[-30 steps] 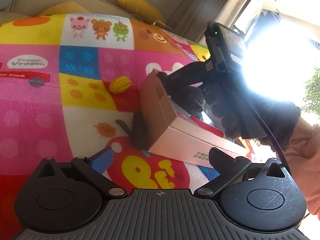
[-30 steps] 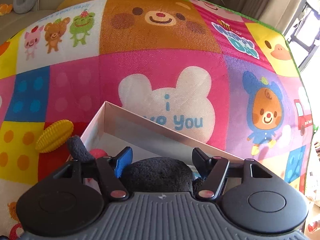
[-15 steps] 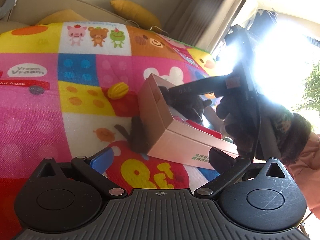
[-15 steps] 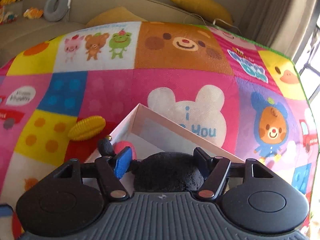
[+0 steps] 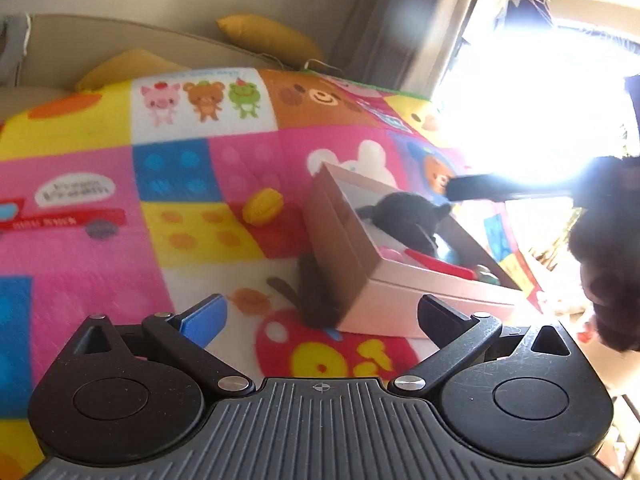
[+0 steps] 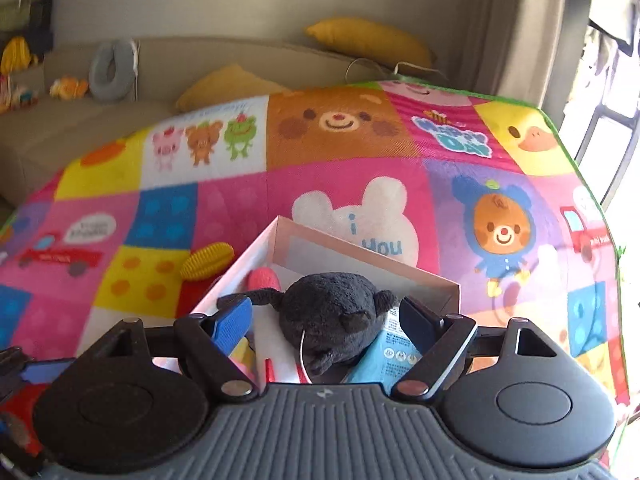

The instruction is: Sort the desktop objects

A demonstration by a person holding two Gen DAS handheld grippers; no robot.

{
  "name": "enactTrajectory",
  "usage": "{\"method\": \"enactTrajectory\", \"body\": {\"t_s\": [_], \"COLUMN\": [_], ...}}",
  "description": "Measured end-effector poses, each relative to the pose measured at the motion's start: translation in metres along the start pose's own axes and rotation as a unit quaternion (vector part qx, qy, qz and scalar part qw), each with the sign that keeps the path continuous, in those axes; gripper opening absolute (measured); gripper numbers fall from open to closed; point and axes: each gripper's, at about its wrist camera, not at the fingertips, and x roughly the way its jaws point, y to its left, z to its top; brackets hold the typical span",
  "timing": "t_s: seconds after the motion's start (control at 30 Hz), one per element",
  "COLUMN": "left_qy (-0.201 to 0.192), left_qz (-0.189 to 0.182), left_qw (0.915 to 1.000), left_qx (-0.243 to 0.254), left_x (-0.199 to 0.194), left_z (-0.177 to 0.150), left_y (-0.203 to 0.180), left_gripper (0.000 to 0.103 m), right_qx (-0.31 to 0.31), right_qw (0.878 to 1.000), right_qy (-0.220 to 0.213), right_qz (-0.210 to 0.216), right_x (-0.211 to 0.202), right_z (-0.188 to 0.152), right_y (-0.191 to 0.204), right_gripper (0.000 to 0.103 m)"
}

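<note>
**Black plush in box; both grippers spread and empty**

Task object: one black plush toy [image 6: 332,312], soft dark pile, rounded body with two small ears and a thin limb stretched to the left; a white thread hangs at its front. It lies inside the open box [image 6: 360,258], resting on the other contents. In the left wrist view the same plush [image 5: 408,218] shows above the box wall [image 5: 340,256].

Box: one, rectangular, pale pink outside, white inside, brown on the shaded side; sits on the mat [image 6: 240,196].

Box contents counted from the right wrist view: one pink knitted item [image 6: 262,278], one light blue printed packet [image 6: 390,350], one red-and-white flat piece, identity unclear.

Outside the box: one yellow ridged toy [image 6: 206,260] on the mat, just beside the box's left wall. One dark furry item [image 5: 314,300] lies against the box's near corner in the left wrist view; blurred.

Right gripper [image 6: 326,318]: fingers released, spread either side of the plush, apparently not touching it. Left gripper [image 5: 320,314]: fingers spread, nothing between them, near the box corner.

Background: two yellow cushions on one beige sofa.
</note>
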Motion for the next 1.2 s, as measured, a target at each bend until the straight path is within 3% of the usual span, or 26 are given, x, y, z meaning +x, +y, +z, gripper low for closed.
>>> {"method": "enactTrajectory", "body": {"t_s": [0.07,0.13,0.23,0.3,0.5,0.53,0.6,0.67,0.87,1.0,1.1,1.2], "left_qy": [0.001,0.009,0.031,0.054,0.096,0.099,0.109,0.108,0.092,0.044,0.026,0.065], "left_qz": [0.033,0.058,0.085,0.09,0.054,0.058,0.074,0.08,0.084,0.077,0.021,-0.04], "left_qw": [0.9994,0.998,0.9947,0.9928,0.99,0.9885,0.985,0.9826,0.9784,0.9802,0.9781,0.969], "left_qx": [0.007,0.021,0.05,0.058,0.089,0.099,0.111,0.128,0.165,0.177,0.205,0.235], "left_x": [0.006,0.019,0.052,0.079,0.147,0.154,0.167,0.17,0.128,0.056,0.0,-0.018], "left_z": [0.019,0.039,0.064,0.076,0.087,0.087,0.085,0.082,0.077,0.067,0.043,0.01], "left_y": [0.011,0.019,0.028,0.03,0.022,0.02,0.015,0.011,0.002,-0.013,-0.044,-0.076], "left_gripper": [0.103,0.103,0.1,0.068,0.065,0.061,0.038,0.036,0.035,0.035,0.036,0.036], "right_qx": [0.005,0.006,0.017,0.029,0.052,0.057,0.066,0.078,0.098,0.111,0.128,0.143], "right_qw": [1.0,1.0,1.0,1.0,0.999,0.998,0.998,0.997,0.995,0.993,0.991,0.989], "right_qy": [-0.018,-0.016,-0.011,-0.002,0.014,0.016,0.017,0.024,0.027,0.021,0.011,0.016], "right_qz": [0.002,-0.004,-0.004,-0.002,-0.001,0.0,-0.002,0.001,-0.004,-0.022,-0.031,-0.042], "right_x": [-0.021,-0.031,-0.039,-0.043,-0.056,-0.057,-0.059,-0.057,-0.055,-0.059,-0.064,-0.063], "right_z": [-0.015,-0.032,-0.063,-0.082,-0.124,-0.13,-0.14,-0.15,-0.168,-0.173,-0.175,-0.175], "right_y": [-0.002,-0.001,0.002,0.004,0.005,0.004,0.002,0.0,0.001,0.001,-0.003,-0.006], "right_gripper": [0.05,0.041,0.041,0.042,0.059,0.063,0.067,0.069,0.077,0.082,0.088,0.088]}}
